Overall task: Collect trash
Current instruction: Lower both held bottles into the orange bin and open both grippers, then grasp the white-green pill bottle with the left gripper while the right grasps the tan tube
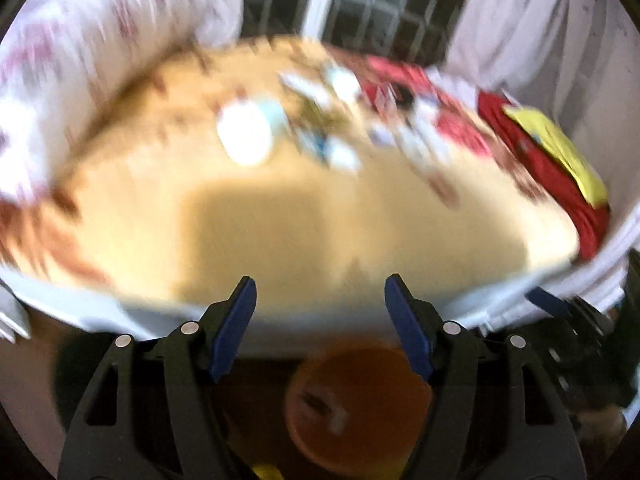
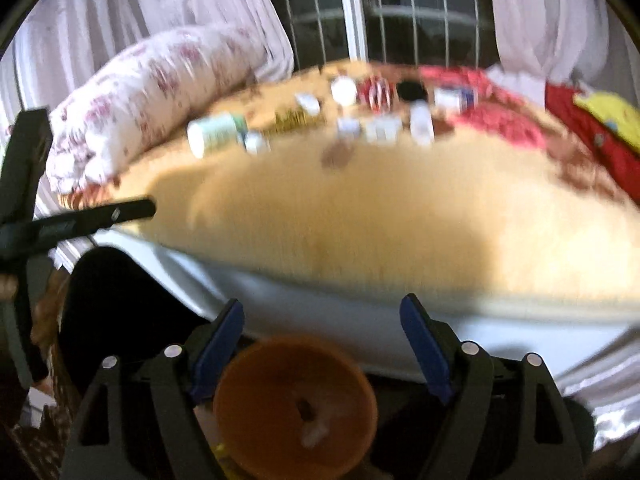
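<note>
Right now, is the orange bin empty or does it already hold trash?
Not empty, it seems: the orange bin shows a pale blurred lump at its bottom in both views. What that lump is cannot be told.

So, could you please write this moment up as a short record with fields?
Surface: bed with a yellow cover
Trash: blurred white containers and wrappers scattered at the far side
Bin: orange bucket on the floor below the bed edge
Left gripper: open, empty, near the bed edge
Right gripper: open, empty, above the bucket
Bedding: floral pillow at left, red and yellow cloth at right
Image quality: motion-blurred
</note>
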A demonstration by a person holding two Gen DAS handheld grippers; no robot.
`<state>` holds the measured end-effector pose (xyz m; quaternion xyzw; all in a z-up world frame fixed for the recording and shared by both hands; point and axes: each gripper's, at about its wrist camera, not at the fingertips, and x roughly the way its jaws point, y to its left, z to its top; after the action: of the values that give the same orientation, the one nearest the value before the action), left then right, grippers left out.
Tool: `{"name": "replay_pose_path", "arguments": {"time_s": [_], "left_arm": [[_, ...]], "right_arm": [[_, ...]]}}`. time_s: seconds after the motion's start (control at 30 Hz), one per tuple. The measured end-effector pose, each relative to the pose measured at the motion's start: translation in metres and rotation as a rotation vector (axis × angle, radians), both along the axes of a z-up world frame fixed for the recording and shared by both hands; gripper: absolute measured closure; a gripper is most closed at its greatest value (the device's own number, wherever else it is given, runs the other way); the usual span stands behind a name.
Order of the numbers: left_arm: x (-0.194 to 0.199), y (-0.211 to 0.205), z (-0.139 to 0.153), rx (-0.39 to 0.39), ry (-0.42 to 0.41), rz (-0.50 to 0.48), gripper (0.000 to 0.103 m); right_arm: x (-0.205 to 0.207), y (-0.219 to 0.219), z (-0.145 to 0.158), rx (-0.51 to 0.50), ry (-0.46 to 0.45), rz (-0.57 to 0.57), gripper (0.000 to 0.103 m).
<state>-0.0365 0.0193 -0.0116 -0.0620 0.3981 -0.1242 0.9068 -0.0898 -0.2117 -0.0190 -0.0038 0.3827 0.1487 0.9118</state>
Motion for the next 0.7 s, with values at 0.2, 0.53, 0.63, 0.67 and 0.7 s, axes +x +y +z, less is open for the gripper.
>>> {"name": "replay_pose_path", "arguments": {"time_s": [0.2, 0.53, 0.63, 0.67, 0.7], "left_arm": [[0.063, 0.025, 0.018, 0.059, -0.08, 0.057, 0.025], [0.135, 0.02, -0.009, 0.14, -0.038, 0.05, 0.025], [0.148, 0.014, -0.013, 0.156, -0.029, 0.036, 0.025], [0.151, 0.013, -0.015, 0.153, -0.028, 0.033, 0.026], [0.153, 0.013, -0.016, 0.142, -0.03, 0.032, 0.033]], "right_arm": [[0.026, 0.017, 0.022, 0.019, -0.1, 0.033, 0.022], [0.047, 0.013, 0.01, 0.041, -0.066, 0.01, 0.022], [0.052, 0.01, 0.006, 0.043, -0.053, -0.004, 0.022], [0.053, 0.01, 0.006, 0.046, -0.049, -0.005, 0.022], [0.054, 0.009, 0.005, 0.047, -0.048, -0.006, 0.022]]}}
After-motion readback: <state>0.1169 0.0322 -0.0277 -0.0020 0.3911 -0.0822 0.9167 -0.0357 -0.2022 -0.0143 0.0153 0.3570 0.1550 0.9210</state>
